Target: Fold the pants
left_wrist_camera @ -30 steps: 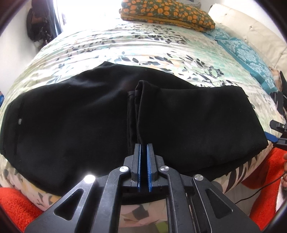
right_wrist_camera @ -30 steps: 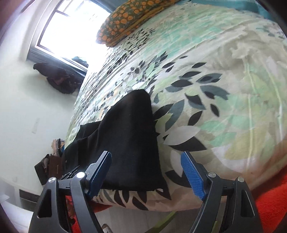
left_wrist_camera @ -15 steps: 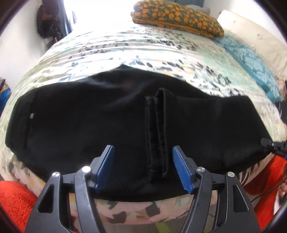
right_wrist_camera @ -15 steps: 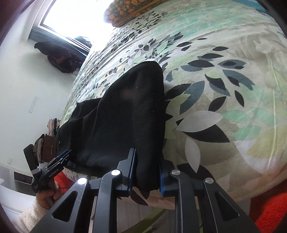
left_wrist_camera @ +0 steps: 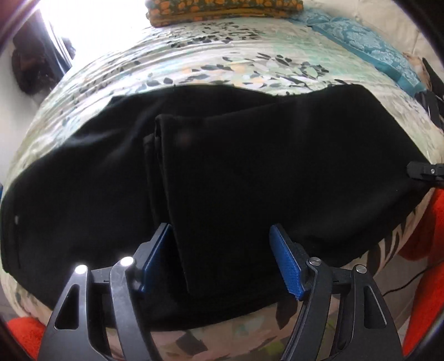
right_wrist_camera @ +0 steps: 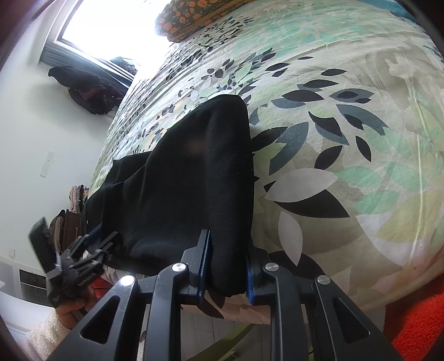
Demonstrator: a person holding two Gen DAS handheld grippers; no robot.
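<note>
Black pants (left_wrist_camera: 277, 166) lie folded across a floral bedspread (left_wrist_camera: 222, 64), the leg hems laid back over the middle. My left gripper (left_wrist_camera: 219, 230) hovers at the near edge, and its jaws are opening. The folded-over hem lies between the blue pads (left_wrist_camera: 285, 263), which do not press on it. In the right wrist view my right gripper (right_wrist_camera: 227, 244) is shut on the near corner of the pants' folded end (right_wrist_camera: 188, 180). The left gripper (right_wrist_camera: 75, 261) shows at the lower left, held by a hand in a white sleeve.
An orange-patterned pillow (left_wrist_camera: 222, 11) lies at the bed's far end and teal pillows (left_wrist_camera: 360, 39) at the right. Red fabric (right_wrist_camera: 416, 327) lies below the bed's edge. A dark bag (right_wrist_camera: 88, 91) hangs by the window.
My left jaws opened and let go of the hem, which now lies flat on the pants. My right jaws closed on the pants' folded end.
</note>
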